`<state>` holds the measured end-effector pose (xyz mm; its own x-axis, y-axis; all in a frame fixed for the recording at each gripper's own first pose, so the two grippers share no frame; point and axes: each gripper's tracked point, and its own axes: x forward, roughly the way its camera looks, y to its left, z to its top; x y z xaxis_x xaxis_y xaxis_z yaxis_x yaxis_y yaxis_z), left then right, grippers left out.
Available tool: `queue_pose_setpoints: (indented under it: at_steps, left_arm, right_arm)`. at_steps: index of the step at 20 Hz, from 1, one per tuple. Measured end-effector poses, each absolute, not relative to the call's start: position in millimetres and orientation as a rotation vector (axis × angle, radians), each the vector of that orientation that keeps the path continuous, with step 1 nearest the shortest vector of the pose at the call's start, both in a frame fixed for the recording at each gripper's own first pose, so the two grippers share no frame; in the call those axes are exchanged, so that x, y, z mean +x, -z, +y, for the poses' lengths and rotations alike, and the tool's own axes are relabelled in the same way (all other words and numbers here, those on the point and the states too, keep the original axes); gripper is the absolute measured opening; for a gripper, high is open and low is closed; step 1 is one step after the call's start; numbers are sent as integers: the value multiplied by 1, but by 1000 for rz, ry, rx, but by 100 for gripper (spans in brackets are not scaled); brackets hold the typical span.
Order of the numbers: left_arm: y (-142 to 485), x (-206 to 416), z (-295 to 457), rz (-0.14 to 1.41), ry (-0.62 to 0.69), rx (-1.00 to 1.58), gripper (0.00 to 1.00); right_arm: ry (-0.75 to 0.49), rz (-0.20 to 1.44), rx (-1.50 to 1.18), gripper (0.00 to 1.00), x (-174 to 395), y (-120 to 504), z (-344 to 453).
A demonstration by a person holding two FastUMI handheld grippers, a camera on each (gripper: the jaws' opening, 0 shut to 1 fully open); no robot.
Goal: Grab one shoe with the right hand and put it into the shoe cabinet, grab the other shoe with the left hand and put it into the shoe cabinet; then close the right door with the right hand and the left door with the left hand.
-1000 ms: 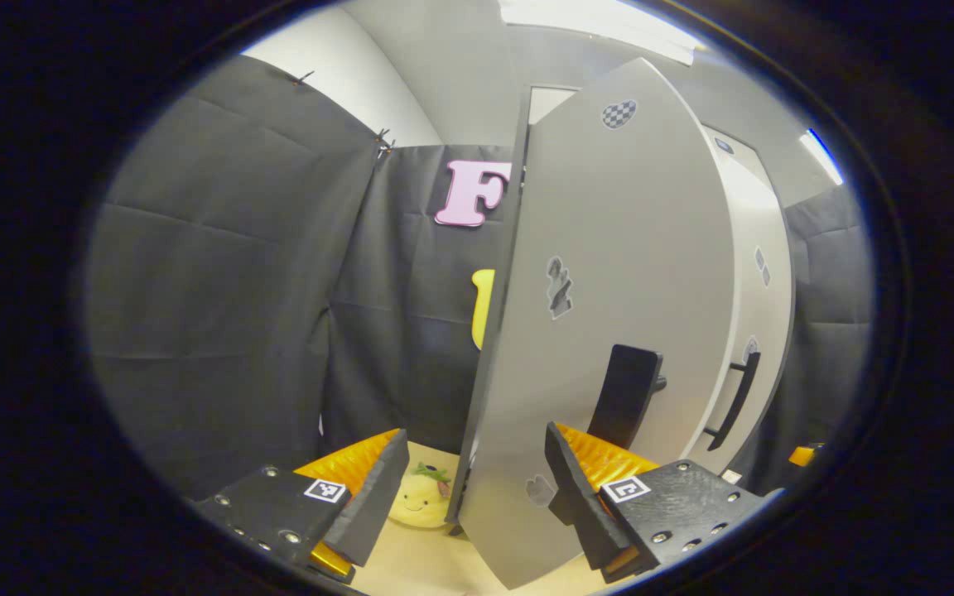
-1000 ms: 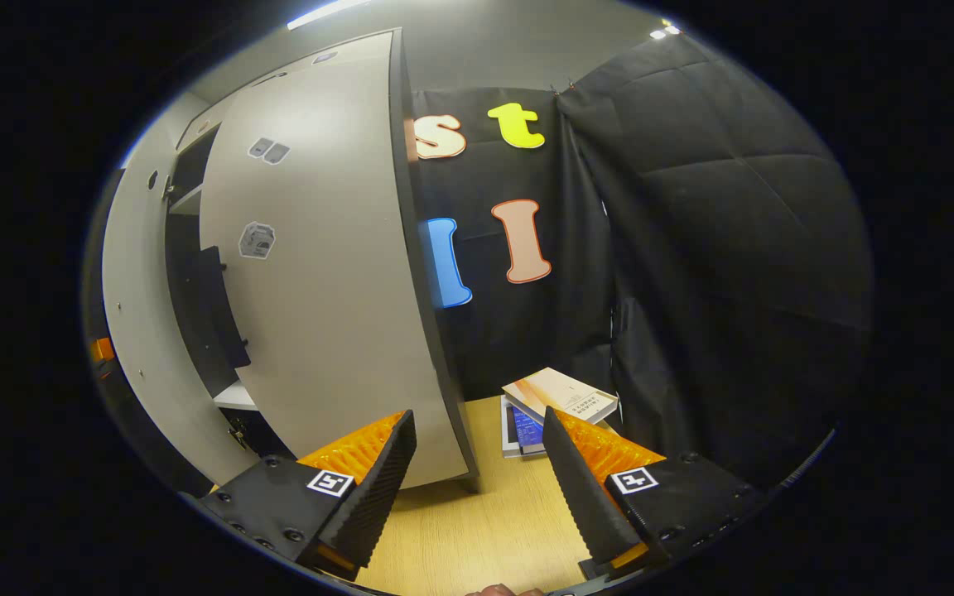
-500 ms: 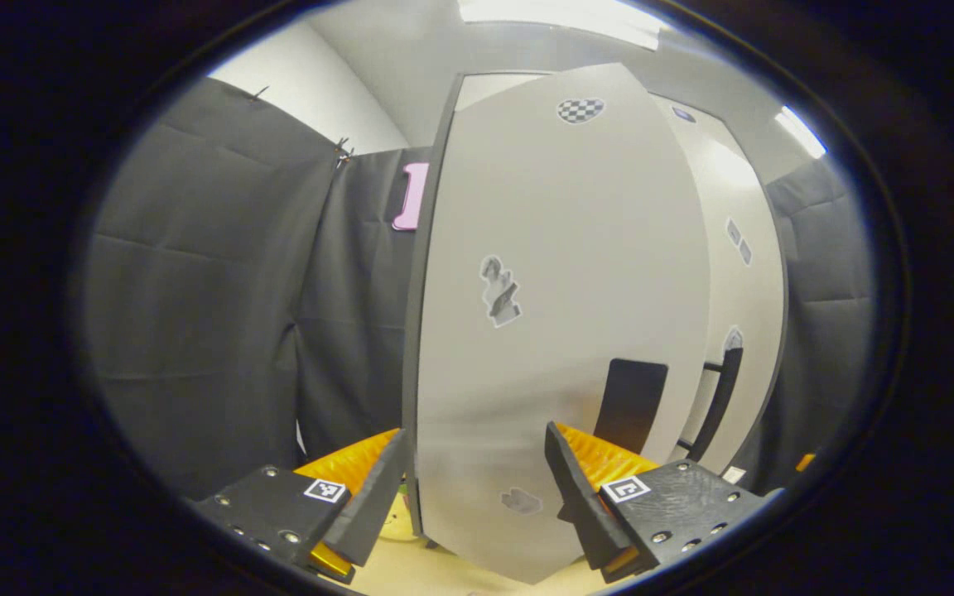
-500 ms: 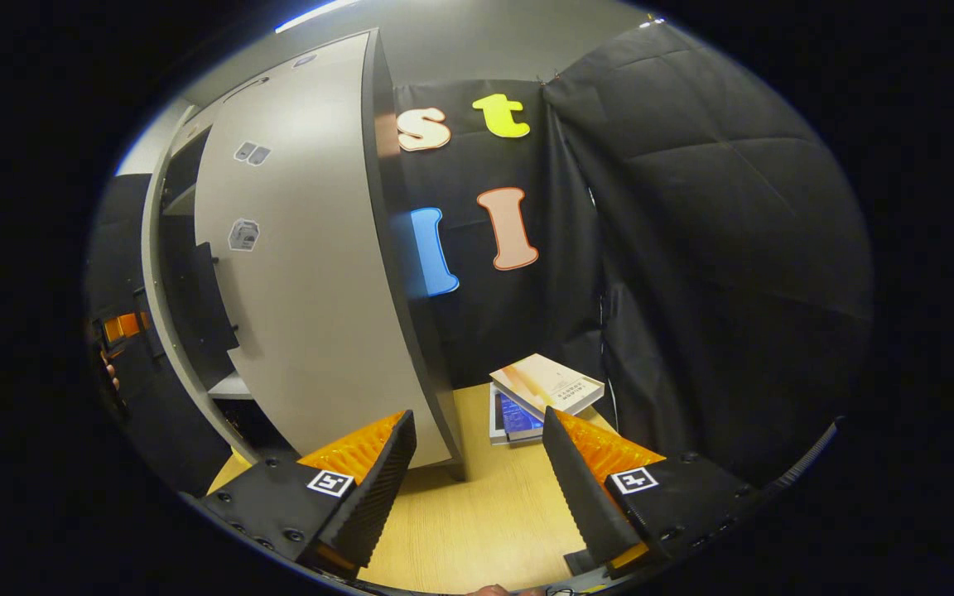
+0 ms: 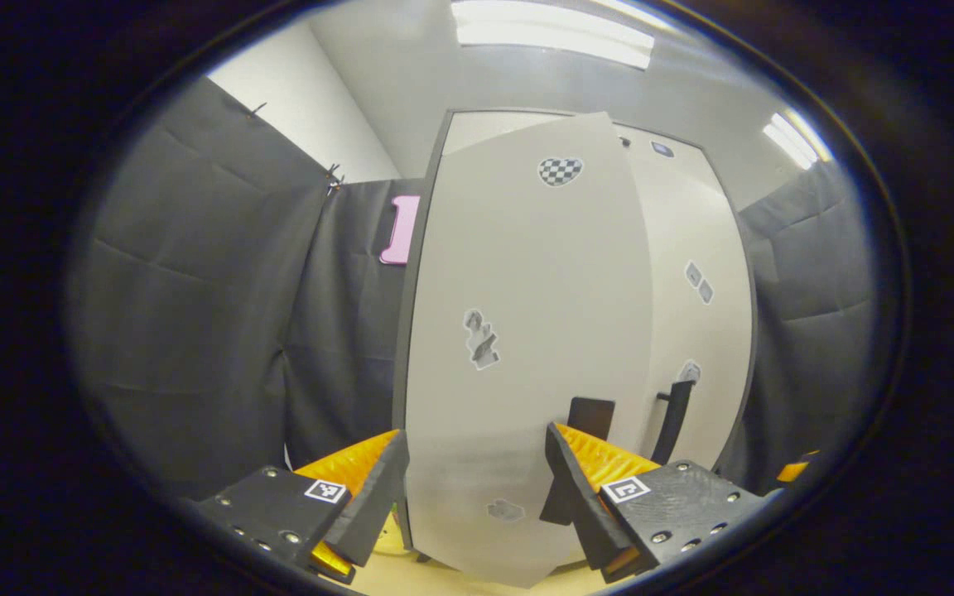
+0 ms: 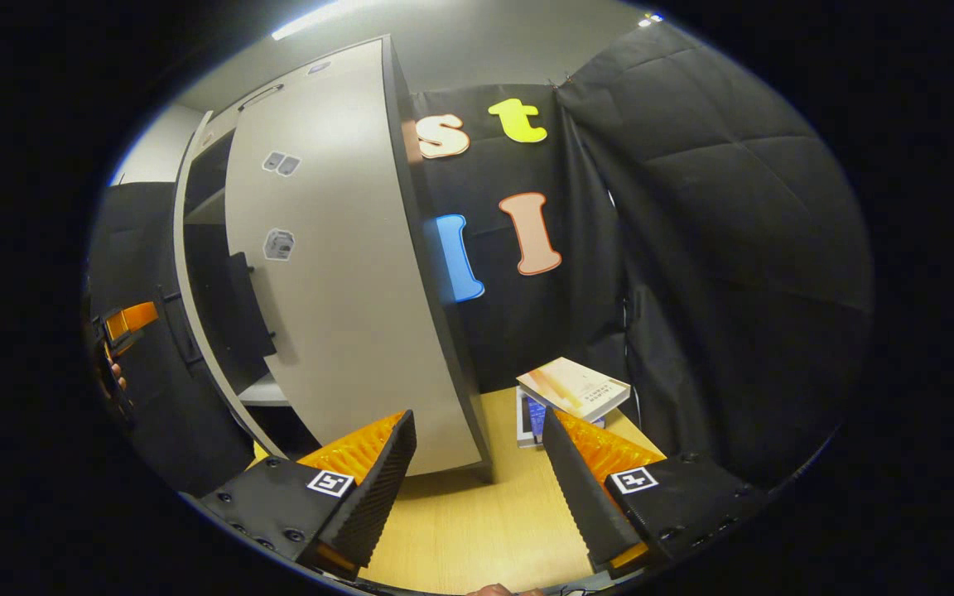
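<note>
In the left gripper view the left gripper point(image 5: 474, 488) sits at the bottom of the frame with its jaws spread wide and nothing between them; the pale left door point(image 5: 527, 348) fills the middle just beyond the fingertips, its dark handle point(image 5: 590, 416) low and right of centre. The right door point(image 5: 705, 331) stands behind it on the right with its own bar handle point(image 5: 673, 410). In the right gripper view the right gripper point(image 6: 479, 488) is likewise wide open and empty, low over the wooden floor point(image 6: 477, 530). The right door point(image 6: 344, 298) stands ajar at centre left (a dark gap beside it shows a shelf point(image 6: 266, 391) inside the shoe cabinet point(image 6: 195, 248)). Books point(image 6: 572, 393) lie right of centre. No shoe can be made out.
</note>
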<state>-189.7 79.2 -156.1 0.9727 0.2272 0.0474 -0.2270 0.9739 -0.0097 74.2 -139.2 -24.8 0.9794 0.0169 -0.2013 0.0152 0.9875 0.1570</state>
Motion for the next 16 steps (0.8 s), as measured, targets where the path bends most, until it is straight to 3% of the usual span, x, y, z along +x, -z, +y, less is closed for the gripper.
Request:
queue_pose_setpoints:
  at_steps: [2, 3, 4, 5, 6, 8, 16]
  left_arm:
    - [164, -199, 80, -35, -215, -14, 94]
    - [168, -207, 81, -27, -206, -27, 94]
    - [173, -215, 80, -21, -195, -39, 94]
    - [177, -222, 80, -10, -183, -48, 94]
    - [183, -231, 80, -3, -174, -56, 94]
    - [190, -247, 82, -4, -163, -76, 94]
    - [214, -303, 95, 35, -167, -50, 95]
  right_arm:
    - [-29, 184, 147, 97, 76, 16, -127]
    - [-44, 174, 138, 92, 77, 12, -119]
    - [-55, 166, 126, 97, 77, 8, -112]
    - [-64, 155, 112, 92, 77, 4, -105]
    - [-71, 138, 97, 97, 76, 0, -100]
    - [-87, 110, 61, 96, 76, -4, -88]
    - [-83, 162, 21, 97, 54, 31, -64]
